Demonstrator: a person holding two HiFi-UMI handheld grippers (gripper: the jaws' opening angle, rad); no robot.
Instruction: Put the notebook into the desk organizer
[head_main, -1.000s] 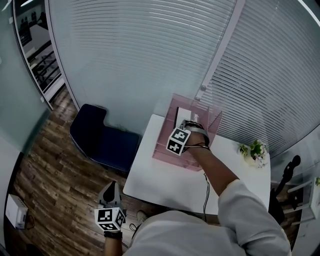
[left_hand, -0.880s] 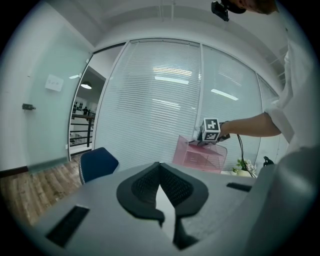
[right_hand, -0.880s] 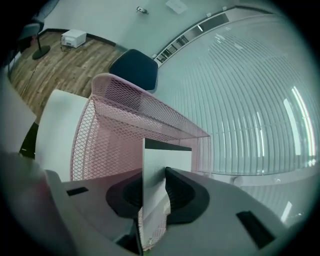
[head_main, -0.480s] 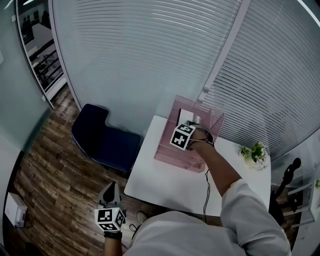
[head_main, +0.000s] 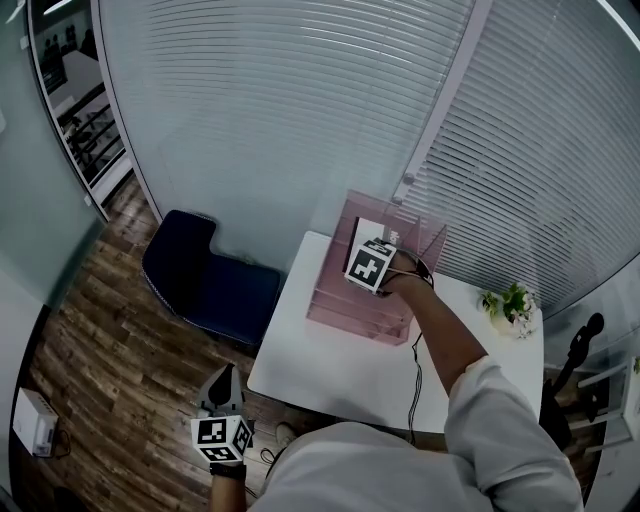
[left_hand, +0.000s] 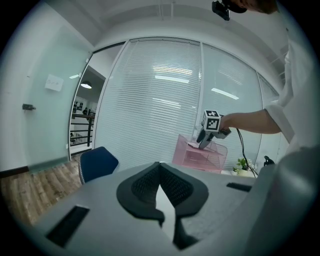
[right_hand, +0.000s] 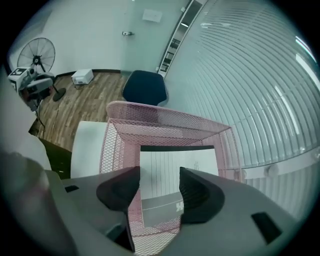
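Note:
The pink mesh desk organizer (head_main: 335, 300) stands at the far left of the white table (head_main: 340, 370). The white lined notebook (right_hand: 172, 170) with a dark top edge lies inside it, also visible from the head view as a pale sheet (head_main: 366, 232). My right gripper (right_hand: 159, 187) hovers over the organizer (right_hand: 165, 117); its jaws are opening and stand apart, with the notebook seen between them but not pressed by the pads. My left gripper (head_main: 222, 378) hangs low beside the table, away from everything, jaws together and empty.
A dark blue chair (head_main: 205, 275) stands left of the table. A small potted plant (head_main: 510, 300) sits at the table's far right. Blinds and glass walls close off the back. A standing fan (right_hand: 35, 55) is on the wooden floor.
The right gripper has shifted a little farther over the organizer and its jaws have spread off the notebook, which stays inside. The left gripper has not moved.

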